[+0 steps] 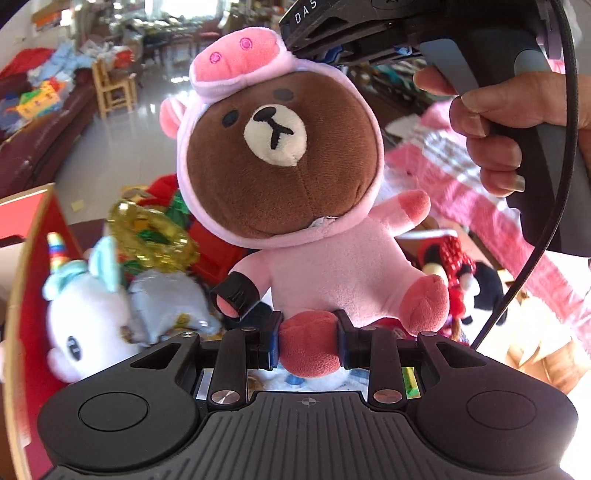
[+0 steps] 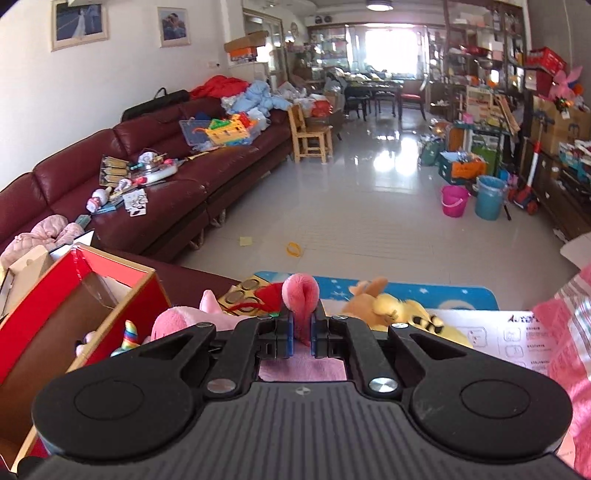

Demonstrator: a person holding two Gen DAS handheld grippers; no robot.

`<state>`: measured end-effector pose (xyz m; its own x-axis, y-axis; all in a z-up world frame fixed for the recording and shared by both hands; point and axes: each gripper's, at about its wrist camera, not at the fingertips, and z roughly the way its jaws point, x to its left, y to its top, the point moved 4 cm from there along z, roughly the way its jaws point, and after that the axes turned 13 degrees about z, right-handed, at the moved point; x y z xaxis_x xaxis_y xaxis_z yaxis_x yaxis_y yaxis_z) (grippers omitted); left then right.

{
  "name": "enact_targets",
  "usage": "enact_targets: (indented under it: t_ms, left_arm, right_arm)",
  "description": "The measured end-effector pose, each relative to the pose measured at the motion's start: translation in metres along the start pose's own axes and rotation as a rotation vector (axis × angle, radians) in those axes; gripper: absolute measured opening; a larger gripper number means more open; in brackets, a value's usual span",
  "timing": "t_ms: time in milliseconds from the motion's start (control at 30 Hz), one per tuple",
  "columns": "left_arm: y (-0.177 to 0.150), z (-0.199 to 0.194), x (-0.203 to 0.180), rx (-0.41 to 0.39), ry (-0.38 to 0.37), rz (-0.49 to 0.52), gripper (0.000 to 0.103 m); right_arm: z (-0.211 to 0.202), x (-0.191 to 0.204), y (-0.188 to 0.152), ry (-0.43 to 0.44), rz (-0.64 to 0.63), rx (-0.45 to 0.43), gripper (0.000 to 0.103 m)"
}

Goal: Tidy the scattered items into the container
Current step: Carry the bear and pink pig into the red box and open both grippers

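A brown bear plush in a pink pig suit (image 1: 280, 158) fills the left wrist view, upright and lifted. My left gripper (image 1: 308, 343) is shut on one of its dark pink feet. In the right wrist view my right gripper (image 2: 301, 332) is shut on a pink ear of the pig hood (image 2: 301, 293). The same gripper's black body (image 1: 351, 26) shows above the plush's head, held by a person's hand (image 1: 498, 122). The red cardboard box (image 1: 33, 229) (image 2: 122, 291) stands open at the left, with a white unicorn plush (image 1: 85, 317) inside.
A gold shiny toy (image 1: 151, 229) and a silver one (image 1: 166, 295) lie by the unicorn. A Minnie plush (image 1: 454, 273) and a pink blanket (image 1: 461, 177) are on the right. A yellow tiger plush (image 2: 399, 310) rests on a blue mat (image 2: 443, 295). A cluttered maroon sofa (image 2: 147, 177) lines the left.
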<state>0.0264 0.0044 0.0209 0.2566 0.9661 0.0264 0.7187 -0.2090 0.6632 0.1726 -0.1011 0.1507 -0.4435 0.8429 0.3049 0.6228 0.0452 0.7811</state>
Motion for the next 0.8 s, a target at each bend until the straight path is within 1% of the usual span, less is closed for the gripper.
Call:
enact_targets:
  t_ms: [200,300,400,467,533,667,733,767,800]
  left_arm:
    - [-0.016,-0.052,0.043,-0.074,0.129,-0.132,0.028]
    - [-0.032,-0.079,0.071,-0.097,0.186,-0.214,0.028]
    - [-0.052,-0.103,0.098,-0.102,0.266,-0.299,0.028]
    - [-0.067,-0.117,0.115,-0.099,0.308,-0.358,0.028]
    - [-0.084,-0.133,0.132,-0.09,0.369,-0.419,0.028]
    - [-0.118,-0.154,0.157,-0.052,0.469,-0.534,0.028]
    - [-0.13,-0.156,0.165,-0.026,0.499,-0.574,0.028]
    - [-0.136,-0.153,0.169,-0.008,0.501,-0.598,0.029]
    - [-0.142,-0.151,0.173,0.011,0.495,-0.624,0.031]
  right_arm:
    - [0.005,0.091,0.014,0.153,-0.131,-0.013,0.009]
    - [0.014,0.142,0.012,0.242,-0.2,-0.001,0.009]
    - [0.026,0.194,0.005,0.335,-0.266,0.022,0.009]
    - [0.034,0.227,-0.002,0.393,-0.294,0.049,0.009]
    - [0.042,0.256,-0.009,0.445,-0.312,0.079,0.009]
    - [0.055,0.301,-0.028,0.532,-0.347,0.153,0.009]
    - [0.062,0.318,-0.041,0.562,-0.365,0.192,0.009]
    - [0.066,0.328,-0.05,0.578,-0.382,0.22,0.009]
    - [0.072,0.335,-0.059,0.591,-0.403,0.255,0.012]
